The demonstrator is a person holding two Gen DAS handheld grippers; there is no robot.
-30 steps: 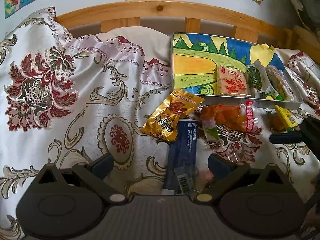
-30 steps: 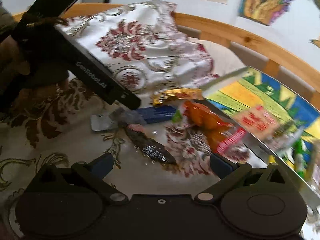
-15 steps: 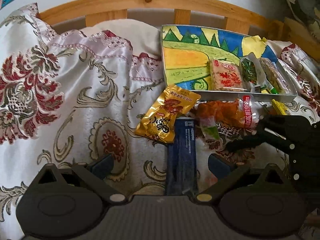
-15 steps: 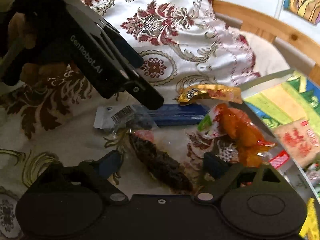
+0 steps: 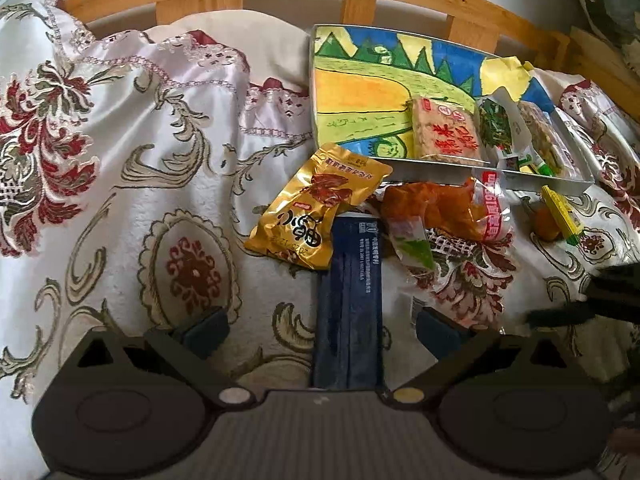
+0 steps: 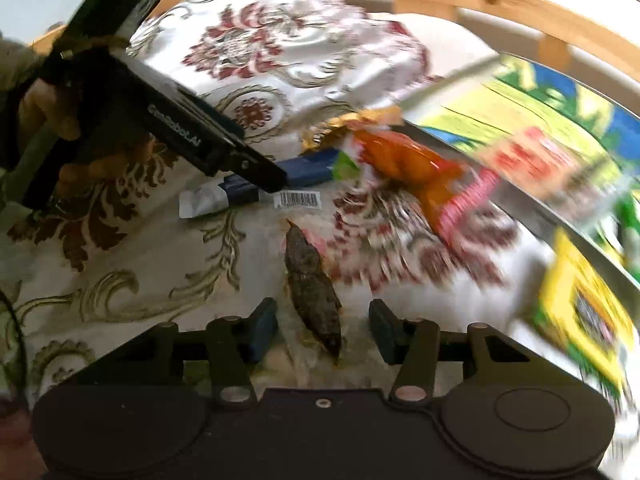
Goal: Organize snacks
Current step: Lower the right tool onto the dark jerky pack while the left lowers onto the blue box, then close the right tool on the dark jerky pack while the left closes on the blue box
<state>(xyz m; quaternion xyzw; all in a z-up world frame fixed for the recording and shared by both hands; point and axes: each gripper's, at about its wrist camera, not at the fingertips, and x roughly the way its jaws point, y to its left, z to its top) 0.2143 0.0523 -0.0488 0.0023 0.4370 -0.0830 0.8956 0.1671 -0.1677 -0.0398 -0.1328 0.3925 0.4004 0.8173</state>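
Since a second ago the right gripper [image 6: 323,326] has swung over the dark dried snack [image 6: 312,288], jaws closing, pads not touching. Left gripper [image 5: 320,326] stands wide open astride the navy packet [image 5: 349,292], nearer than the painted tray [image 5: 360,92].

Both grippers are the same chunky matte black plastic. The right gripper [image 6: 323,326] has two round housings, black linkage arms with silver pivot screws, and dark blue pads. The left gripper [image 6: 224,152] has white lettering down its side and a thin black cable nearby.
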